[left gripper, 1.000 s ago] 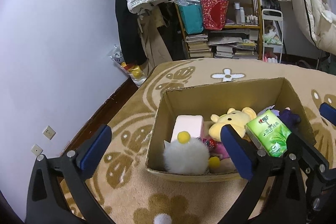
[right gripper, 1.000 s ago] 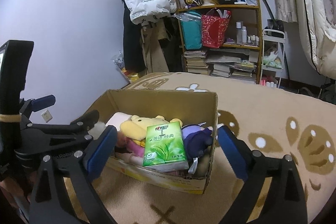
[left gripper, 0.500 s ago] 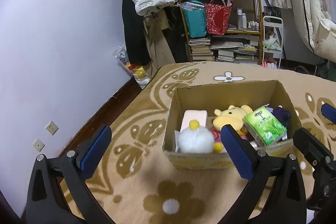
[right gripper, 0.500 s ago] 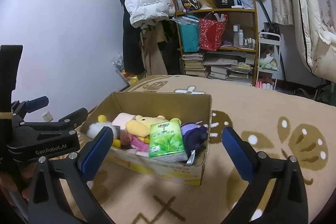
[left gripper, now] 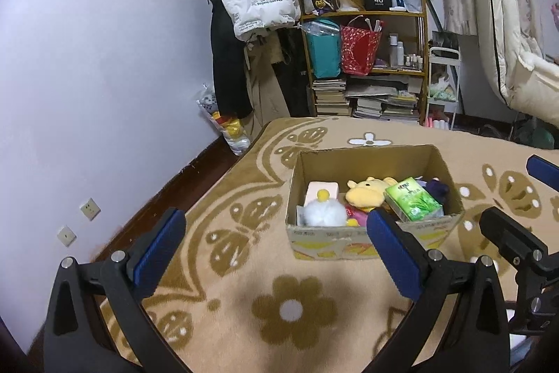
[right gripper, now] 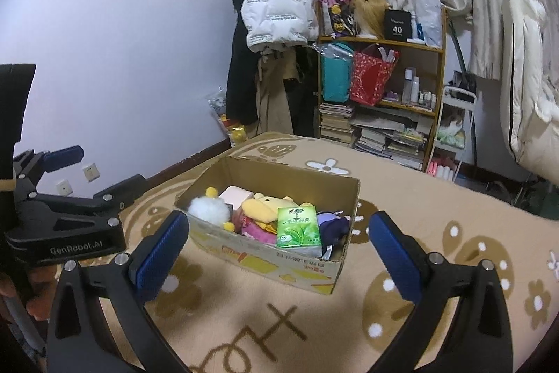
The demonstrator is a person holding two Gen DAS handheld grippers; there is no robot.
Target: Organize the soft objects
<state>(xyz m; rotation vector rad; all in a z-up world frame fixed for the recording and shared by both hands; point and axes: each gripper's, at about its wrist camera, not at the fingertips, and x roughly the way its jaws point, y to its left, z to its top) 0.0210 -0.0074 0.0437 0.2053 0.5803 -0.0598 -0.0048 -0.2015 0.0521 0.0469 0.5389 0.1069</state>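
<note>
On a beige flower-patterned blanket, an open cardboard box holds the soft items: a white pom-pom toy at its near left corner, a pink pack behind it, a yellow plush bear in the middle, and a green tissue pack leaning beside a purple plush. Left gripper and right gripper both hover short of the box, fingers spread wide and empty.

Left gripper and right gripper hover, jaws spread, empty.
</note>
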